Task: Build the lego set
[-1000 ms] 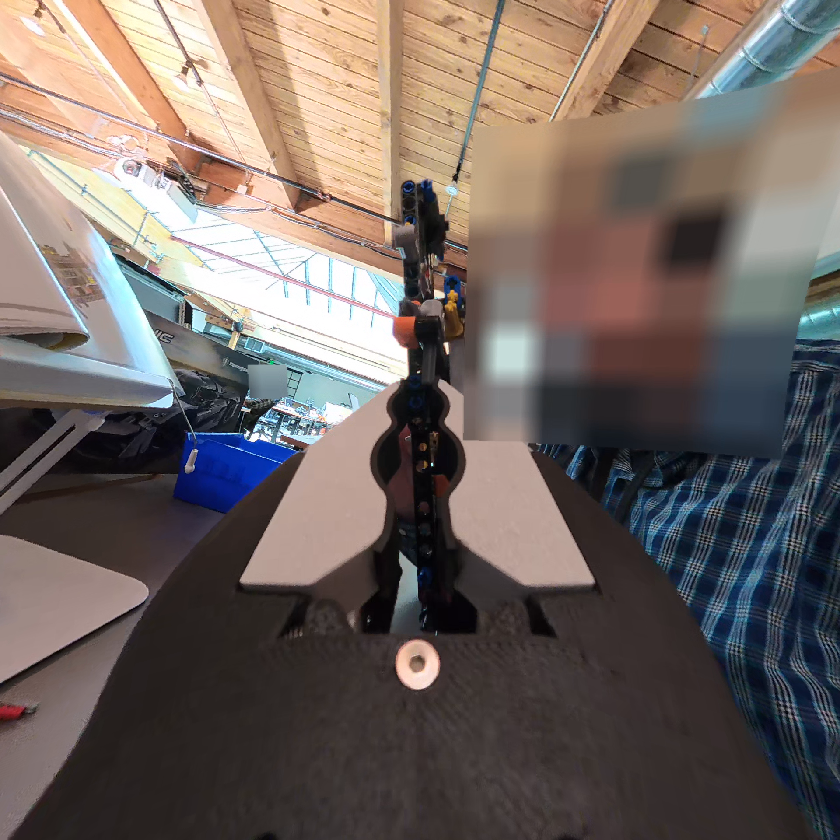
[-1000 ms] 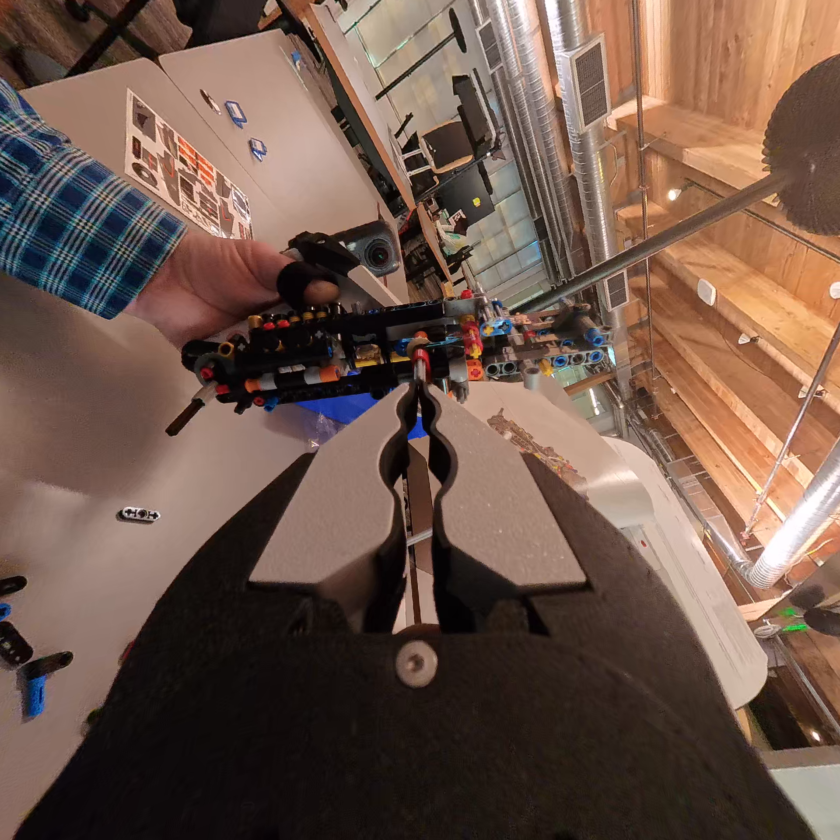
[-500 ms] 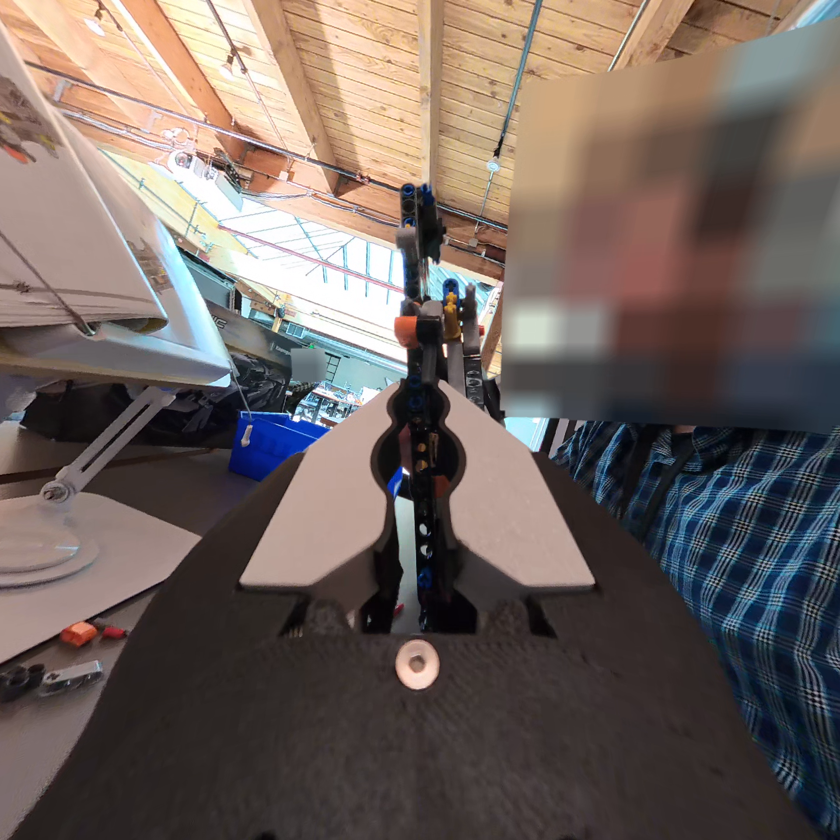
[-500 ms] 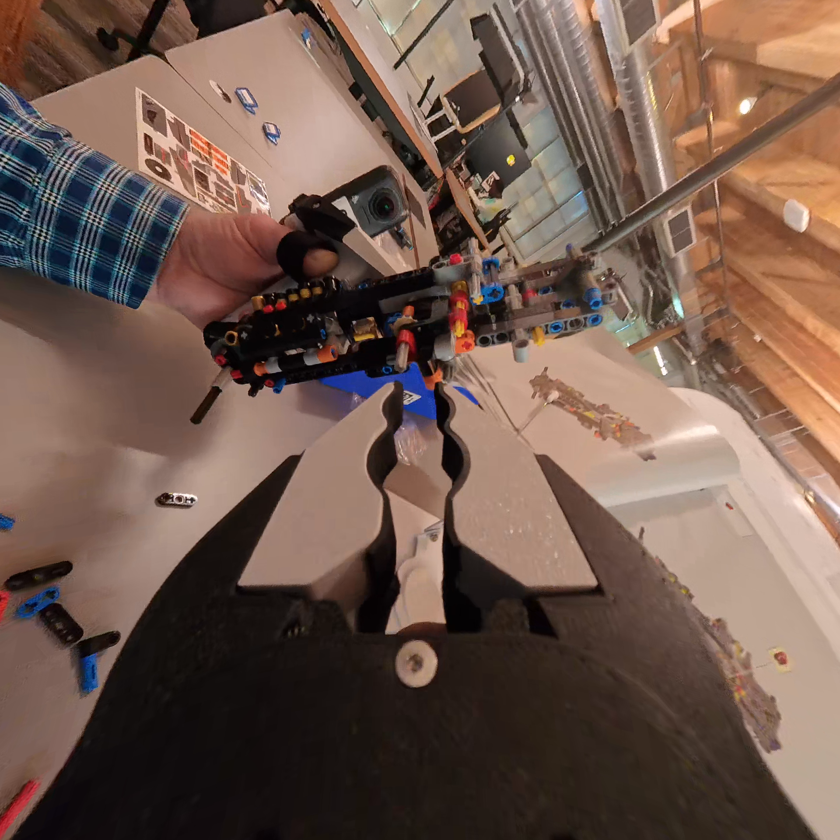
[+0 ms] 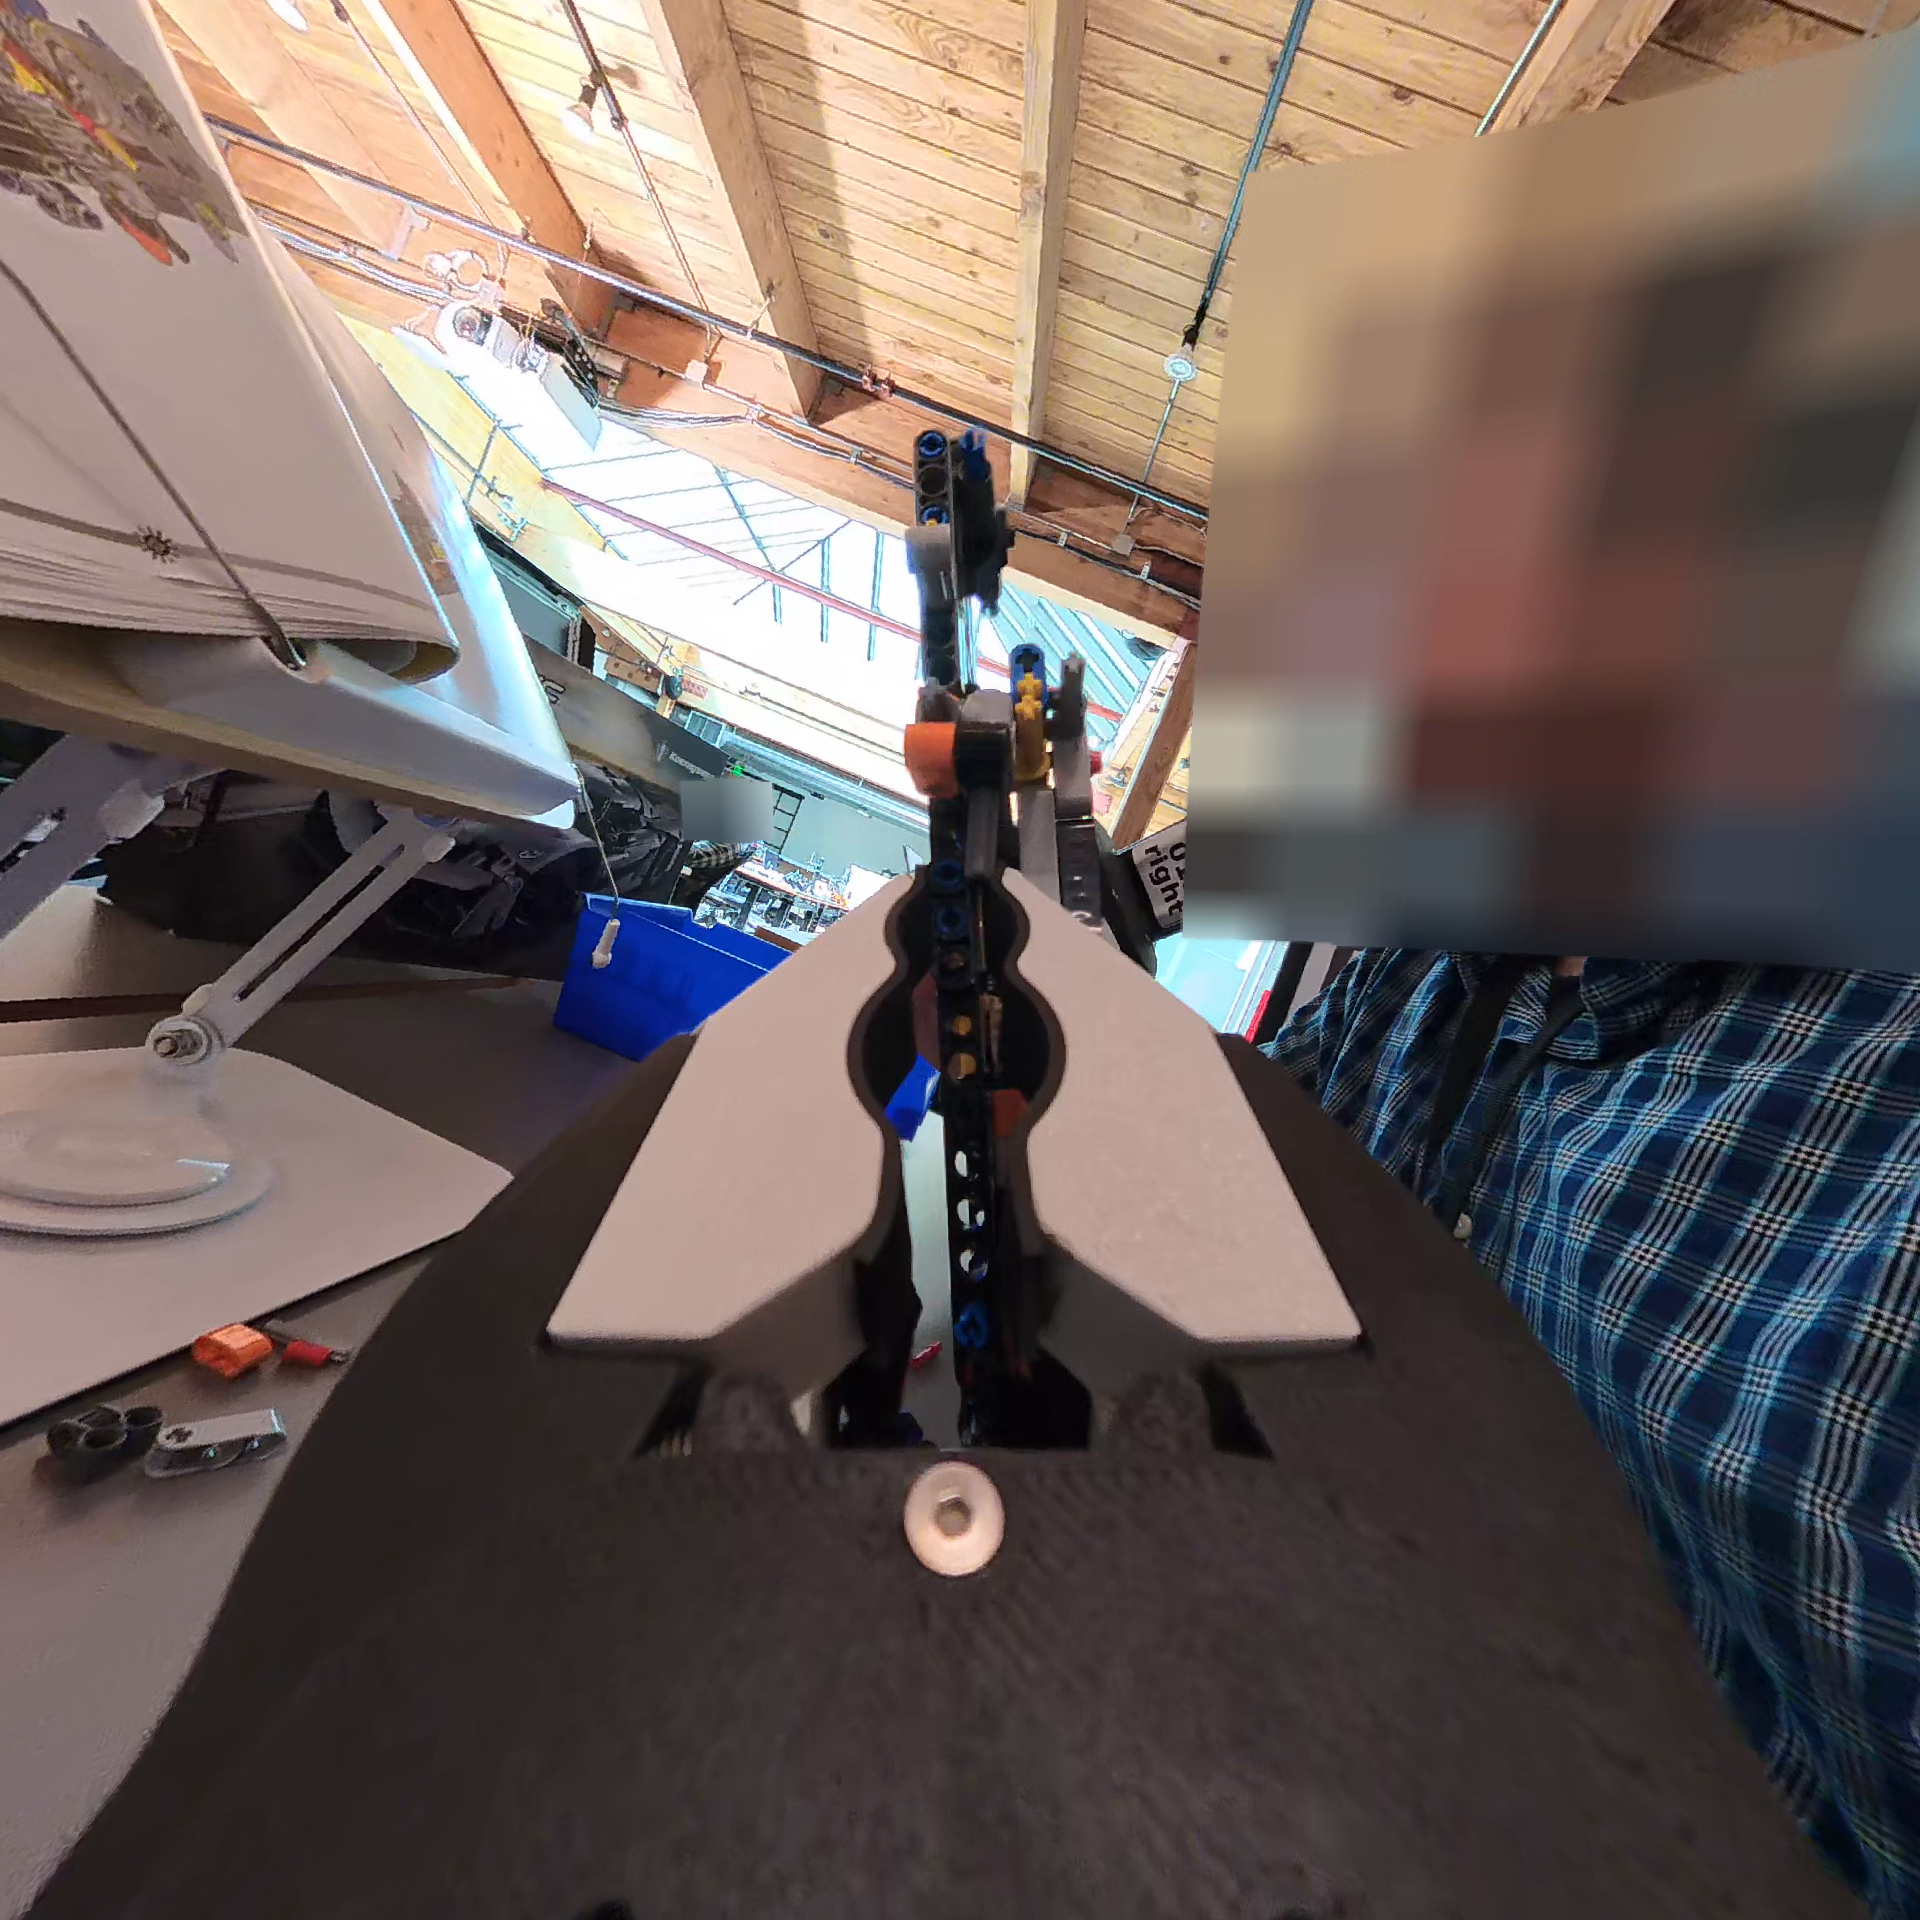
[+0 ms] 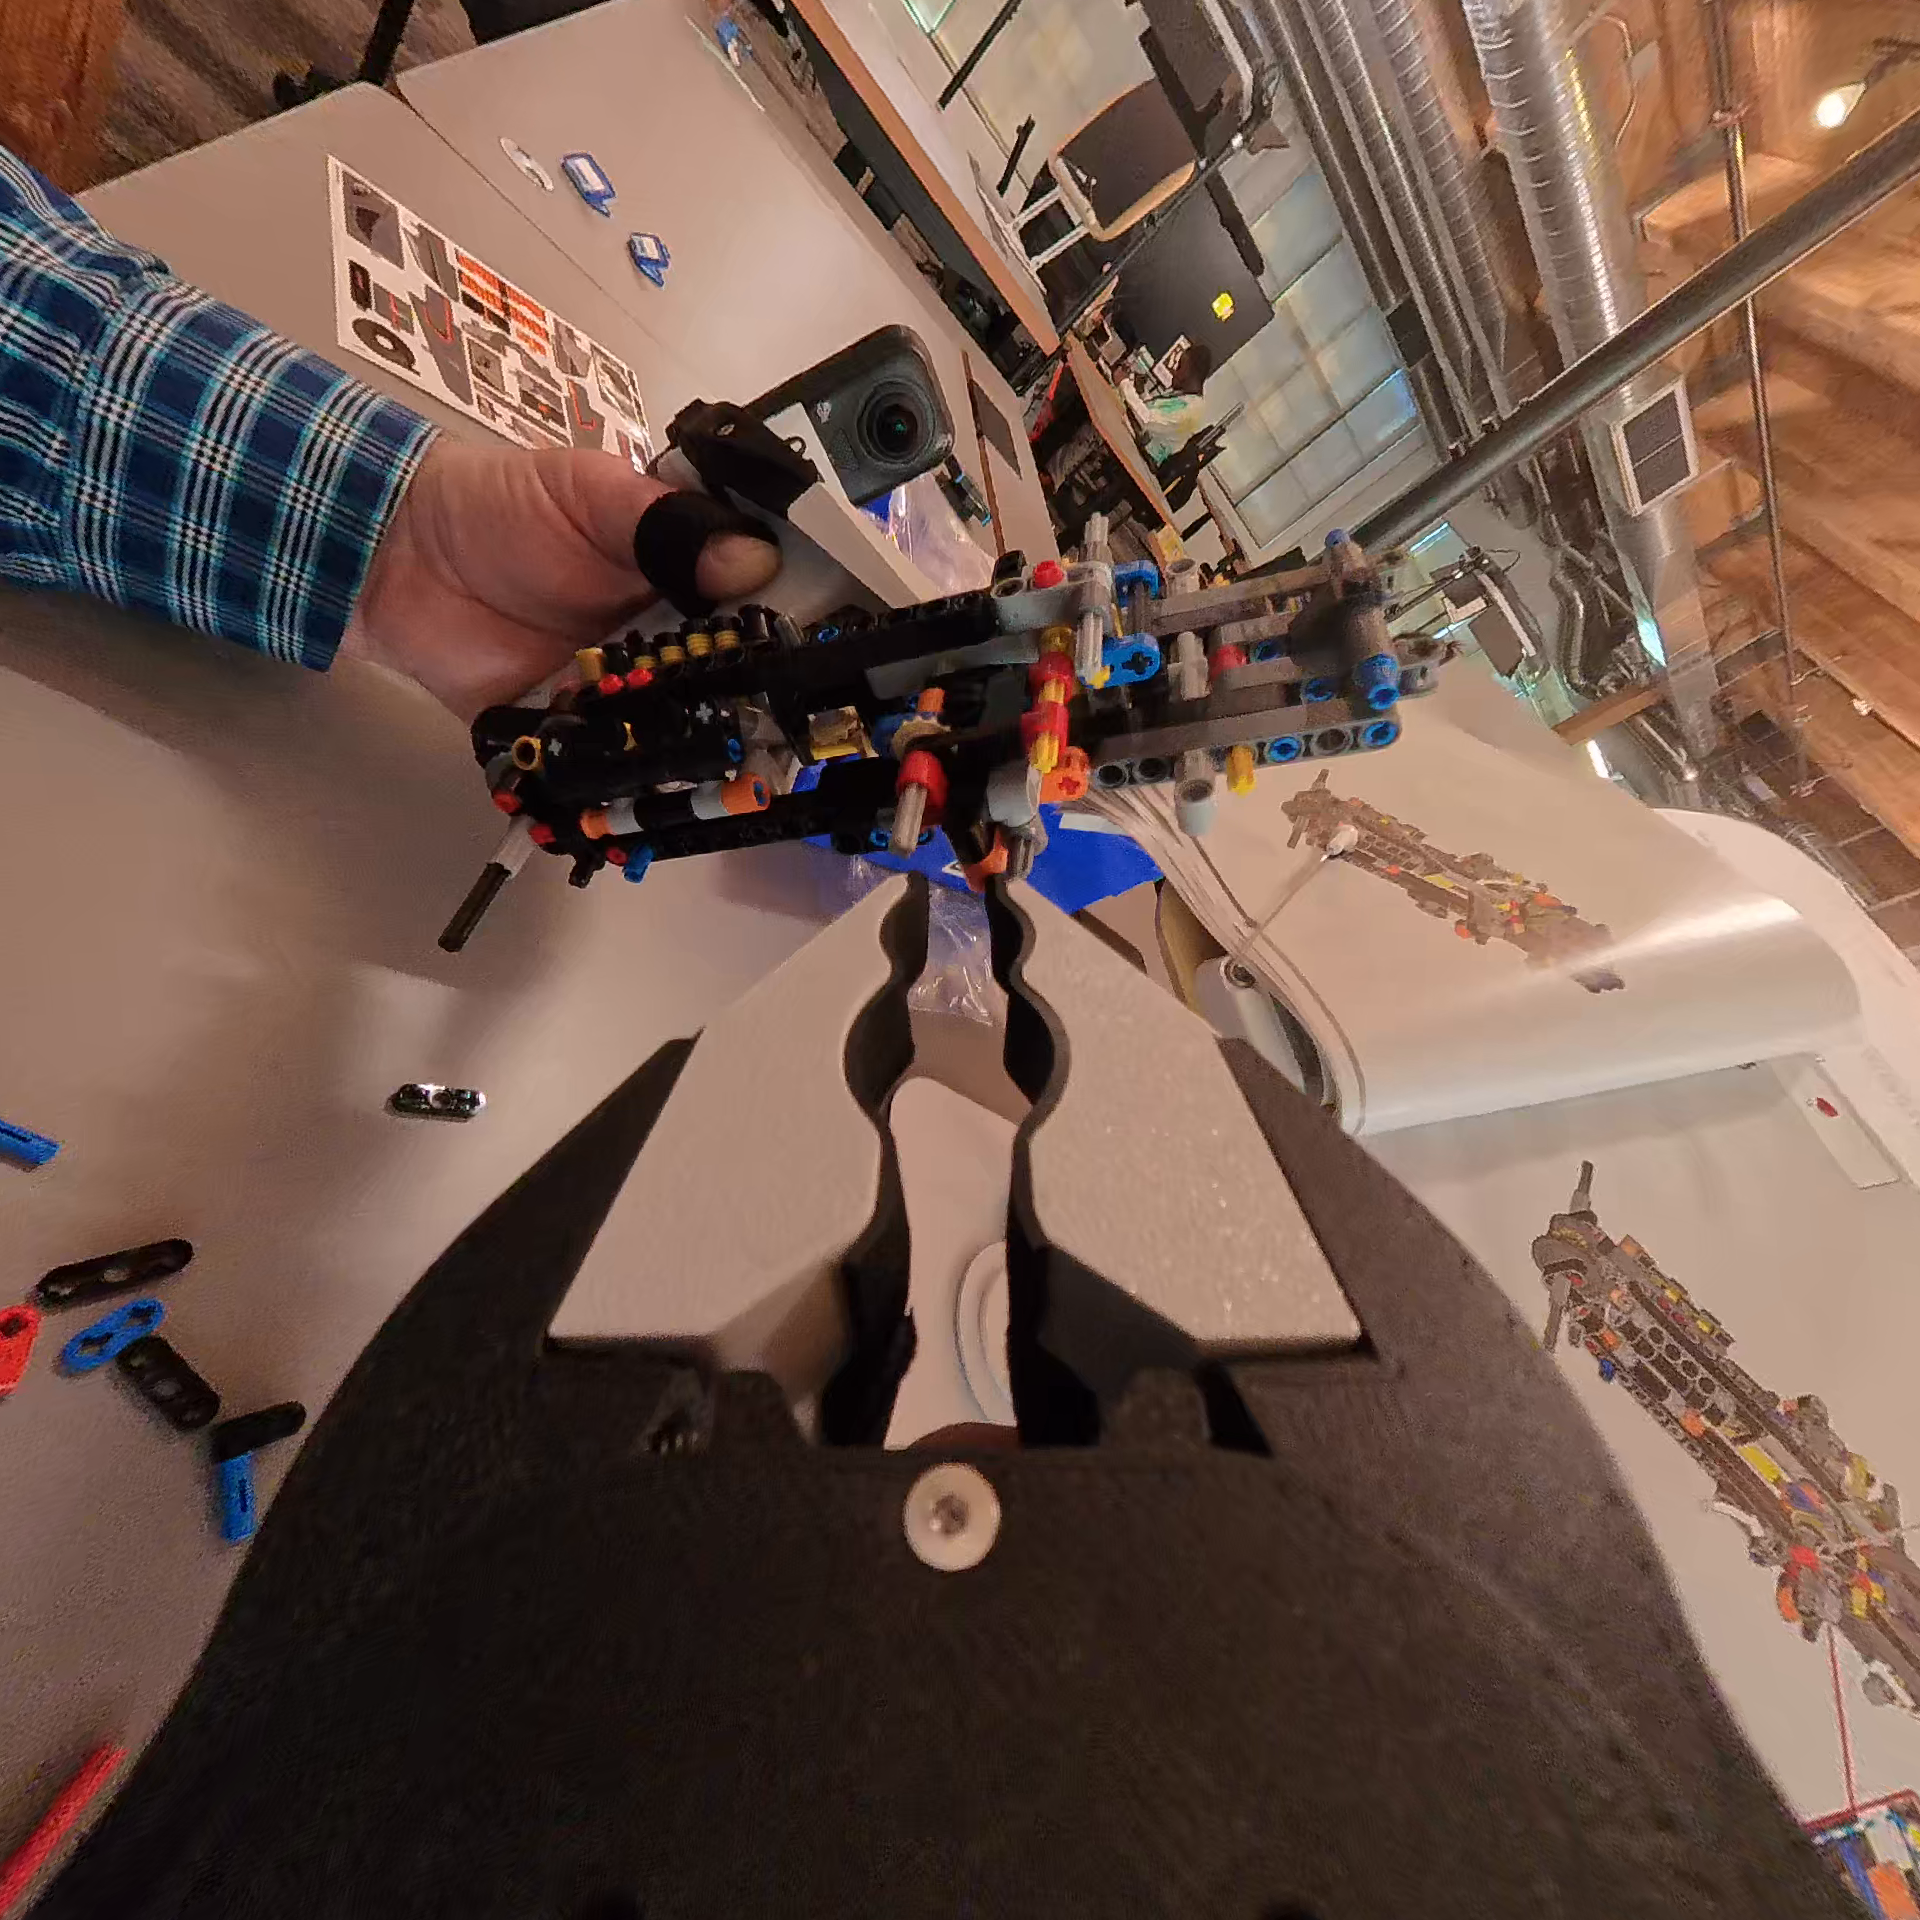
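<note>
My left gripper [image 5: 958, 894] is shut on the long black and grey lego assembly [image 5: 961, 727], which stands up edge-on between its jaws. In the right wrist view the same assembly [image 6: 935, 707] lies crosswise in the air, held by the left gripper [image 6: 810, 468] in a person's hand [image 6: 520, 561]. My right gripper [image 6: 951, 899] is open by a narrow gap and empty. Its tips sit just below the orange and red pieces at the assembly's middle.
An open instruction booklet [image 6: 1507, 935] rests on a white stand [image 5: 208, 1039]. A blue bin [image 5: 655, 977] is behind. Loose black, blue and red pieces [image 6: 135, 1340] lie on the grey table [image 6: 208, 935], with a sticker sheet [image 6: 478, 322] farther off. A plaid-sleeved person is at the right [image 5: 1662, 1247]. The tips of one gripper are about 7 centimeters away from the tips of the other.
My right gripper let go of the assembly, opened slightly and drew back a little below it. The left gripper tilted, keeping its hold.
</note>
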The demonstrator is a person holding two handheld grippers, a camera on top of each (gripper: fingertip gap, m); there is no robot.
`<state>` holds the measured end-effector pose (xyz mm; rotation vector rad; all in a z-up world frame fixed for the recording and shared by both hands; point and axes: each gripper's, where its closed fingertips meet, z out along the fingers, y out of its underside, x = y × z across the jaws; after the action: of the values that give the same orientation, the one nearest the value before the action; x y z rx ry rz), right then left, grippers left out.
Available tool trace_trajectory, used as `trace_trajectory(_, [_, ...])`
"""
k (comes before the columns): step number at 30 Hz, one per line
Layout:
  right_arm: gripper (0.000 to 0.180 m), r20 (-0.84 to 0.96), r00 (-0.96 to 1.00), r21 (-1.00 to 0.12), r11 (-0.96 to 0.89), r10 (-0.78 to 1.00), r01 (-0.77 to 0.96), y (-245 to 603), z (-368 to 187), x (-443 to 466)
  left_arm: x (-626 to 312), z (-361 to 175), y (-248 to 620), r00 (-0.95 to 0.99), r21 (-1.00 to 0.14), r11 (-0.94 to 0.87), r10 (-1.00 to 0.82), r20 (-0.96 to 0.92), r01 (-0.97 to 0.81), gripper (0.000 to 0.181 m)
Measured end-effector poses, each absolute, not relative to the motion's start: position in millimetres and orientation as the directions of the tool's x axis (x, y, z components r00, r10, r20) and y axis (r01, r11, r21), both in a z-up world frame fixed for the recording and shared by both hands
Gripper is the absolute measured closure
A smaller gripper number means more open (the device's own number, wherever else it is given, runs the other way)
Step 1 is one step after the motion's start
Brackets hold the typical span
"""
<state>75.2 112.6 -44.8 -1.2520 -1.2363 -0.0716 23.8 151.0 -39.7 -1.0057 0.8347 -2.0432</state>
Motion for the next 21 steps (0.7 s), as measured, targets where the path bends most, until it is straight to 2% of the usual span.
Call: trace_trajectory(21, [0.169, 0.633, 0.466, -0.747, 0.332, 0.618, 0.576, 122.6, -49.7, 89.3, 28.1, -43.5, 152.2, -0.450, -0.778, -0.558, -0.796, 0.405, 0.288, 0.173])
